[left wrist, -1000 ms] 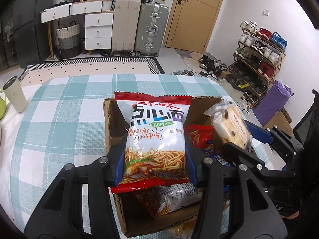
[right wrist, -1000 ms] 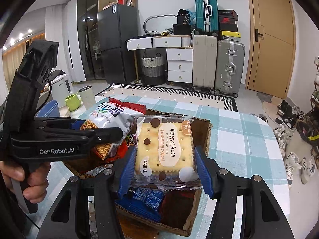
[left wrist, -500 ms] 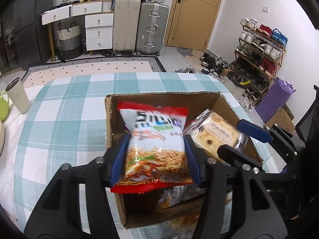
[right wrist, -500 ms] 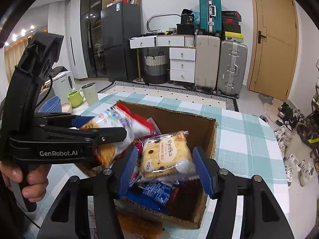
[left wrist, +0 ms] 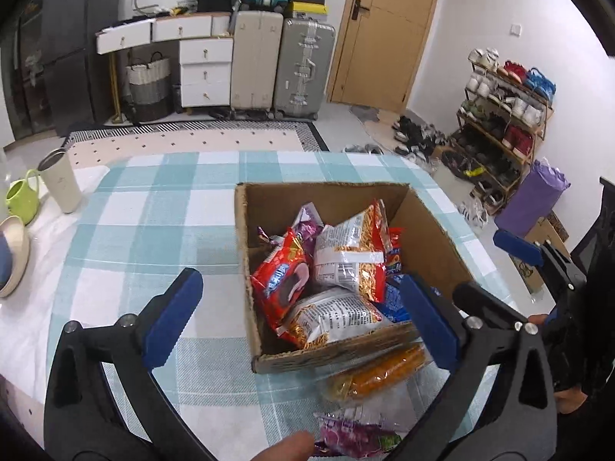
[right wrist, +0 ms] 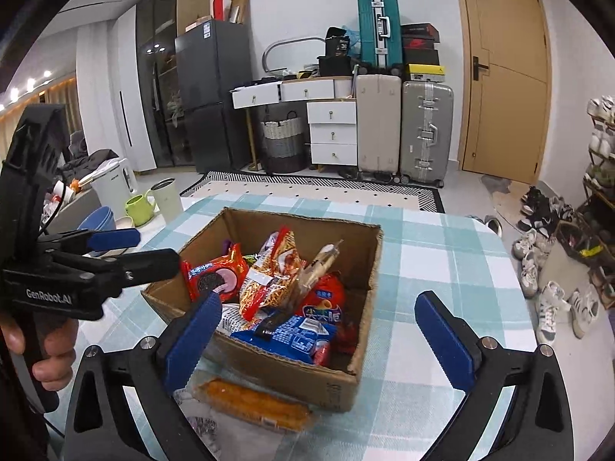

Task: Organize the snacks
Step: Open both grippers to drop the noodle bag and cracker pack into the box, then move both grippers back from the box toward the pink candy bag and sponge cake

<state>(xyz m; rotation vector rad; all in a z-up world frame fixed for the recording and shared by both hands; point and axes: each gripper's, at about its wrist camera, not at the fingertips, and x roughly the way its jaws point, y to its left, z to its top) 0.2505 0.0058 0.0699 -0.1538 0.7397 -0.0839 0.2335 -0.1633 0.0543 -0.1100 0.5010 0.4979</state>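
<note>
An open cardboard box [left wrist: 323, 189] [right wrist: 292, 218] stands on the checked tablecloth, holding several snack packs. A noodle snack bag [left wrist: 349, 257] [right wrist: 273, 269] lies on top, beside a red cookie pack [left wrist: 280, 272] [right wrist: 215, 272]. A cracker pack [right wrist: 319, 265] stands on edge among them. My left gripper [left wrist: 298, 284] hovers over the box's near left side, its jaws opening wide and holding nothing. My right gripper [right wrist: 317, 299] hangs above the near side, jaws opening too, with nothing gripped. An orange pack [left wrist: 380, 376] [right wrist: 253, 403] and a purple pack [left wrist: 353, 438] lie on the cloth in front of the box.
A cream tumbler [left wrist: 61, 180], a green mug [left wrist: 23, 196] and stacked bowls [left wrist: 11, 253] sit at the table's left. The table edge drops off at the right toward a shoe rack [left wrist: 503, 115]. Suitcases [right wrist: 403, 126] and drawers line the far wall.
Both grippers opened: the noodle bag dropped from the left and the cracker pack from the right into the box. Both grippers drew back and rose a little.
</note>
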